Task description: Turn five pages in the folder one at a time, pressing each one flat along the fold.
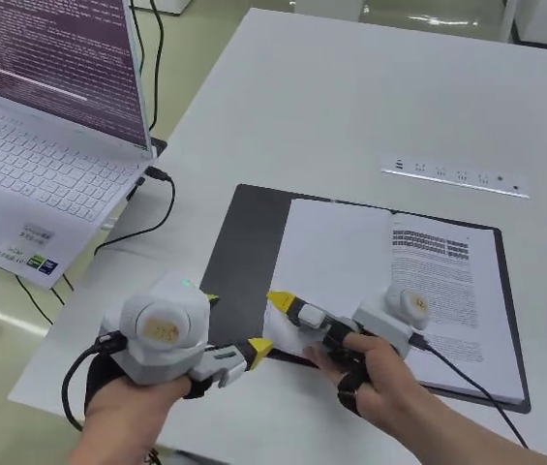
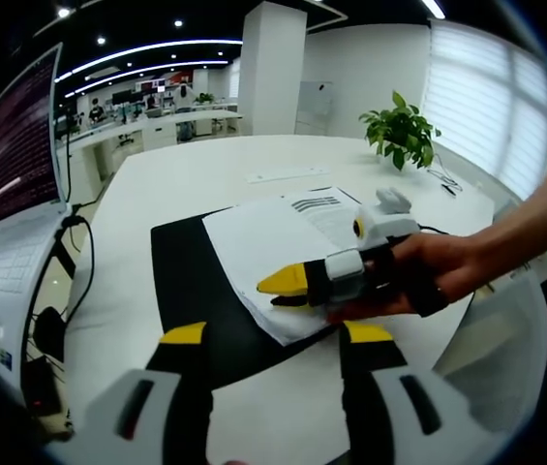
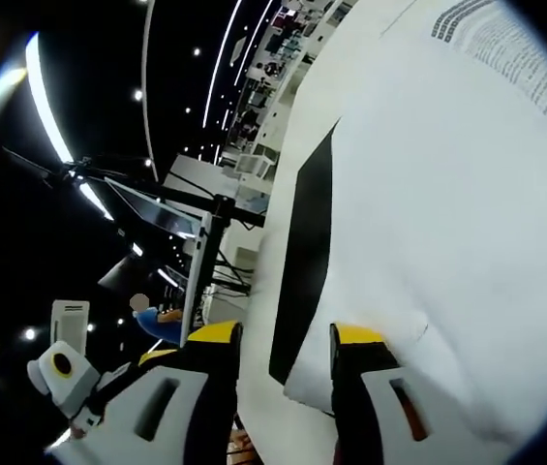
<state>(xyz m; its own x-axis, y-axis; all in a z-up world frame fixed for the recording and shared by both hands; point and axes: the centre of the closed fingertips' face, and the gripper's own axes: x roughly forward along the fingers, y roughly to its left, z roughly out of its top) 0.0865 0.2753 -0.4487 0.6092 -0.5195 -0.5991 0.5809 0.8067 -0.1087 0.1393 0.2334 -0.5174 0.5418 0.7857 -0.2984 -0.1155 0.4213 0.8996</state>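
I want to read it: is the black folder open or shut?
Open: the flat black folder lies spread on the white table with white printed pages facing up.

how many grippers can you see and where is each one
2. The left gripper is at the near edge of the table, by the black folder. The right gripper is at the near left corner of the white page.

The folder (image 1: 244, 257) is black. Its open page (image 1: 341, 262) is white, with a block of black print at 1 o'clock. The left claw (image 2: 276, 334) and right claw (image 3: 288, 336) have yellow tips on white bodies. The tabletop (image 1: 350, 97) is white. The laptop (image 1: 50, 184) at 10 o'clock is white, its screen purple with pale text.
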